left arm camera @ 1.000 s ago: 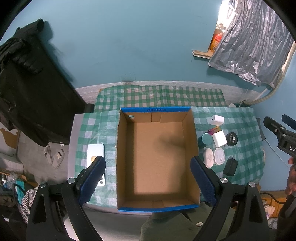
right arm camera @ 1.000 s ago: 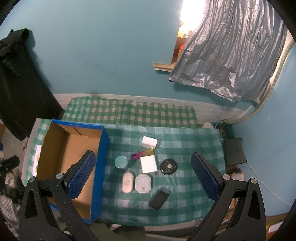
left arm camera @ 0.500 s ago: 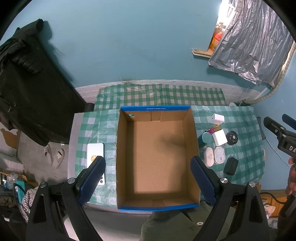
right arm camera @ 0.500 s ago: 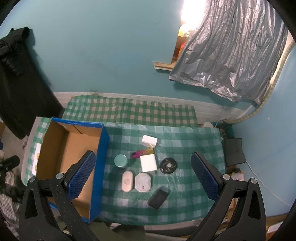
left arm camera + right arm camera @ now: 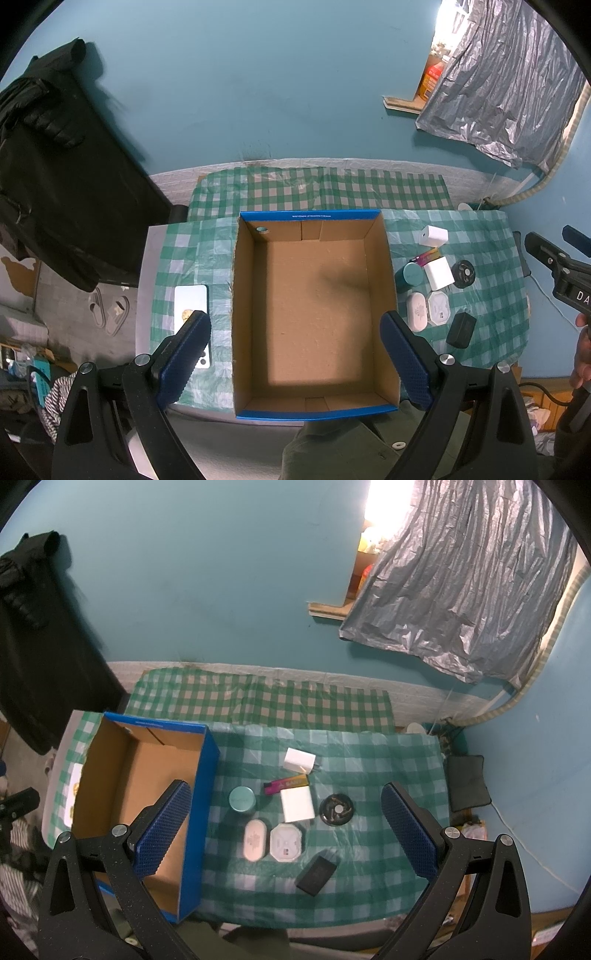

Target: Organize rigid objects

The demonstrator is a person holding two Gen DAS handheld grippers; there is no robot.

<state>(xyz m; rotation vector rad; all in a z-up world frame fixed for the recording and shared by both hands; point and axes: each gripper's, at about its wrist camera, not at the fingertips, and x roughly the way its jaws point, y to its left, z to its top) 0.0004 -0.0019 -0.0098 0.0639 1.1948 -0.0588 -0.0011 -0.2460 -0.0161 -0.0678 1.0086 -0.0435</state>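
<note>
Fingers (image 5: 162,830) wide over white, teal, black objects (image 5: 297,804)

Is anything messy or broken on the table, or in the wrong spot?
Nothing looks spilled or broken. One oddity: a white phone lies alone on the left side of the cardboard box, away from the other small things clustered on the box's right. The box holds nothing yet.

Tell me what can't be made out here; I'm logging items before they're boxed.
- Phone: left wrist view, its lower part hidden behind the left claw finger.
- Lighter: right wrist view, print too small to read.
- Box: right wrist view, near floor covered by the right claw finger.
- Black disc: contents too small to identify.
</note>
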